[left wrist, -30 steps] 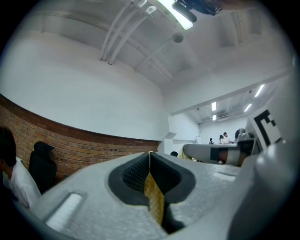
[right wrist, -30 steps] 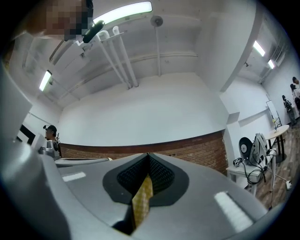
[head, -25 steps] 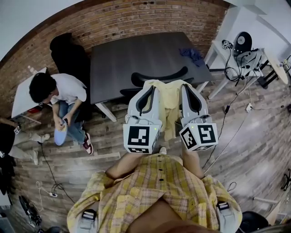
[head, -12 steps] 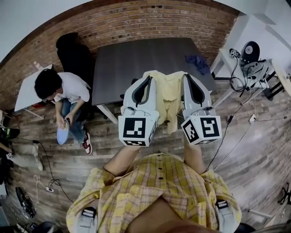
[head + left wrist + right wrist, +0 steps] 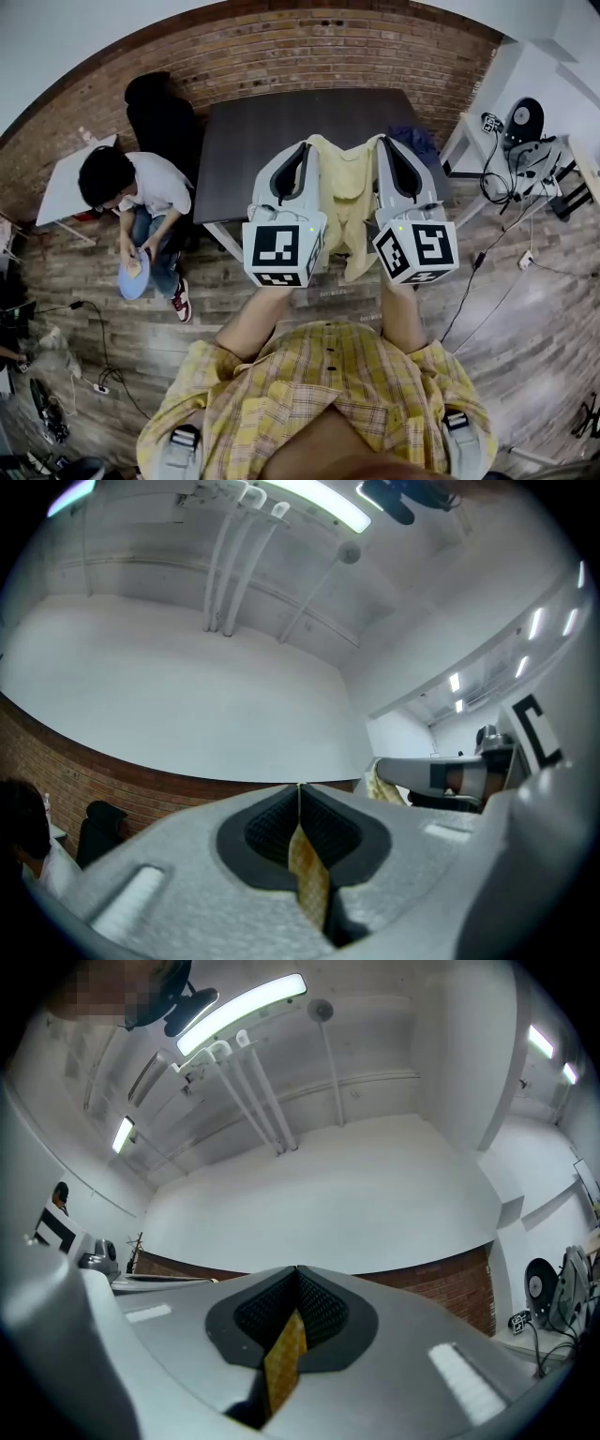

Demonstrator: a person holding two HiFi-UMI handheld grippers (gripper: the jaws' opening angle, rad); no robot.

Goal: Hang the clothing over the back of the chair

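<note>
A pale yellow shirt (image 5: 345, 192) hangs between my two grippers, held up in front of the dark table. My left gripper (image 5: 307, 146) is shut on one top corner, and a yellow strip of the shirt (image 5: 307, 878) is pinched between its pads. At the other corner my right gripper (image 5: 385, 141) is shut on the cloth (image 5: 284, 1363) in the same way. Both gripper views point up at the ceiling and the white wall. The chair is hidden behind the shirt and the grippers.
A dark table (image 5: 272, 131) stands ahead with a blue cloth (image 5: 419, 141) at its right end. A person (image 5: 131, 197) sits at the left beside a black office chair (image 5: 159, 112). A white desk with equipment and cables (image 5: 525, 141) is at the right.
Both grippers have risen with the shirt. The black chair back that showed behind the shirt one second ago is now covered.
</note>
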